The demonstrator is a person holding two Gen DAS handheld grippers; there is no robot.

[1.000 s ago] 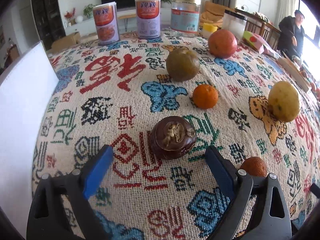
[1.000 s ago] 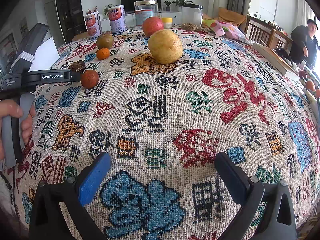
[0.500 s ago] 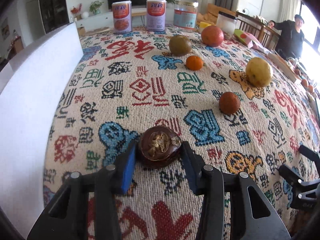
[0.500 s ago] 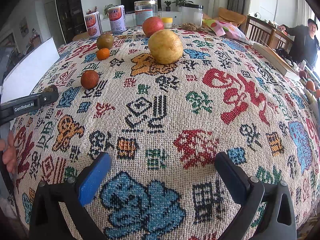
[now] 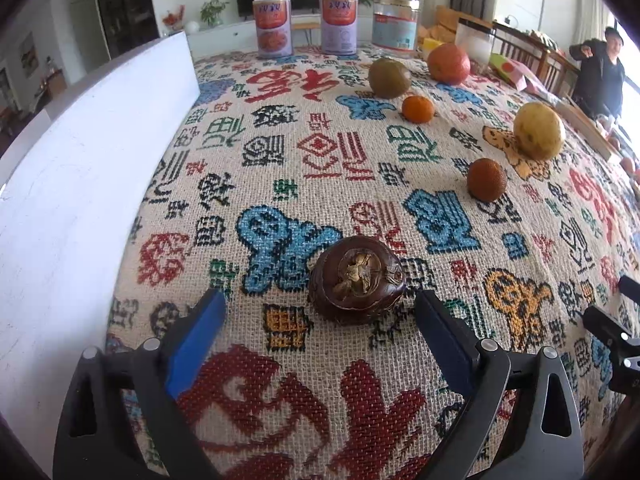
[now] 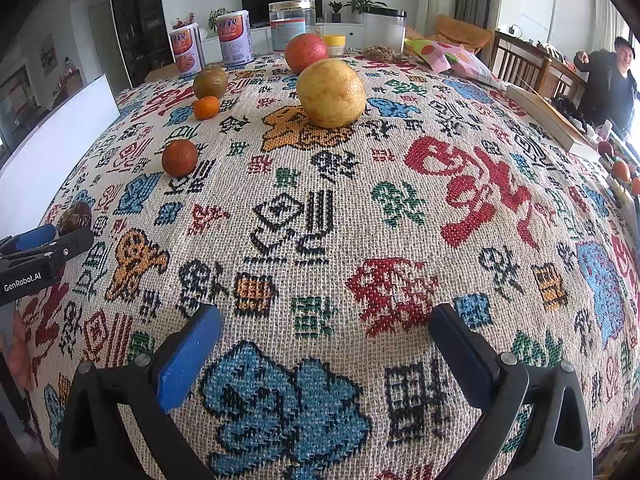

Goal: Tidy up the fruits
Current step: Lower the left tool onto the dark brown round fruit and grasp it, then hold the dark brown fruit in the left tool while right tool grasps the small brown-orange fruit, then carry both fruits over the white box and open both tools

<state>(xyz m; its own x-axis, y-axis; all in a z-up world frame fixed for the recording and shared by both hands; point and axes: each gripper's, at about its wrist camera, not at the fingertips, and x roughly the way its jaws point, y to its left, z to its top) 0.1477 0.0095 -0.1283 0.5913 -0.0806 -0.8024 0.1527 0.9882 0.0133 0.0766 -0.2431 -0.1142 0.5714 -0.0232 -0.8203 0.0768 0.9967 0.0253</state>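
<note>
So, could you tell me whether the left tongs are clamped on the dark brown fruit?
No, the left tongs are opening, pads clear of the dark brown fruit.

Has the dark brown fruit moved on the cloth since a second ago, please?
Yes. The brown fruit now lies nearer the white board and farther from the cans, towards the table's near edge.

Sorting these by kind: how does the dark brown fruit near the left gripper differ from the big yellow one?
The brown fruit is smaller, dark and glossy, with a dry papery crown facing up. The yellow fruit is larger, pale, matte and speckled. Both are roundish and rest on the patterned tablecloth.
</note>
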